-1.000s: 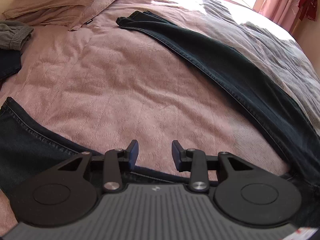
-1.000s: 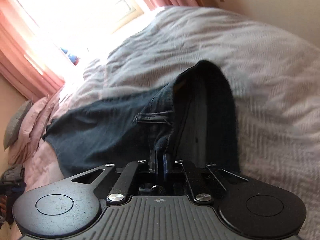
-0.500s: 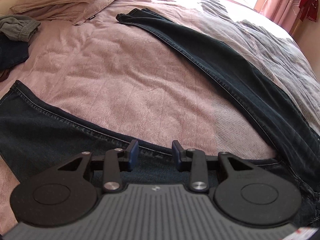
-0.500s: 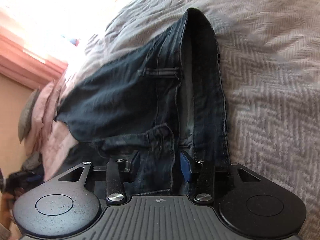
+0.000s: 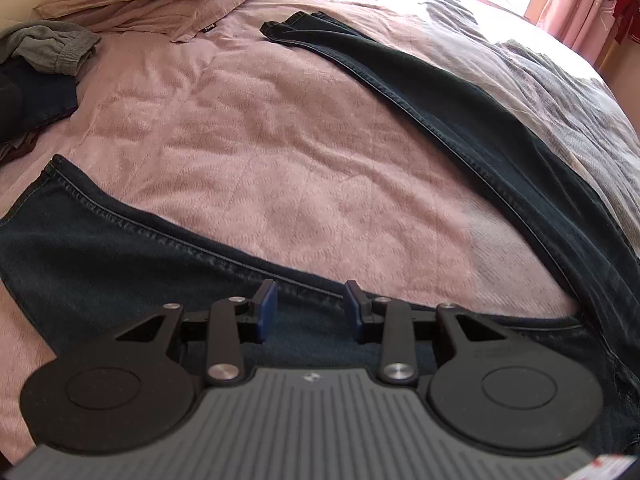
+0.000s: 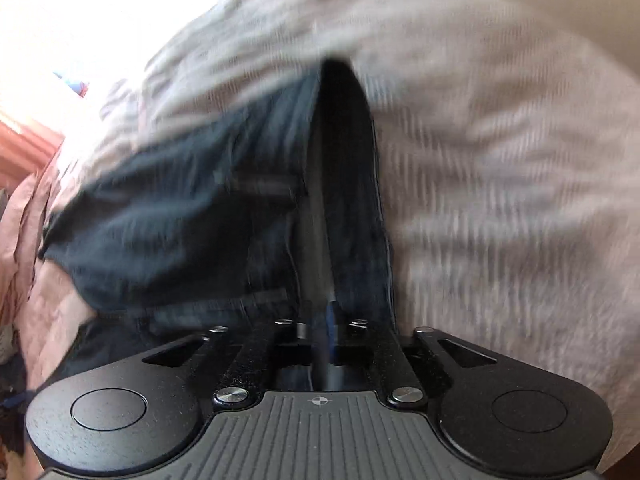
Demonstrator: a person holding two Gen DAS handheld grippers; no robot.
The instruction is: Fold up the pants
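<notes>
1. Two grippers over the bed (image 5: pixel 280 152): the left gripper (image 5: pixel 310 304) hovers with jaws apart and nothing pinched, above the lower leg of the dark pants (image 5: pixel 500 144).
2. Pants legs splay toward the bed's pillow end.
3. Right gripper (image 6: pixel 320 326), closing, jaws narrow, waistband (image 6: pixel 344 200) between them; picture blurred.

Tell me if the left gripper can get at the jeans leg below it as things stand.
Probably yes: the left gripper hangs open right over the jeans, with no other object between its fingers and the denim.
</notes>
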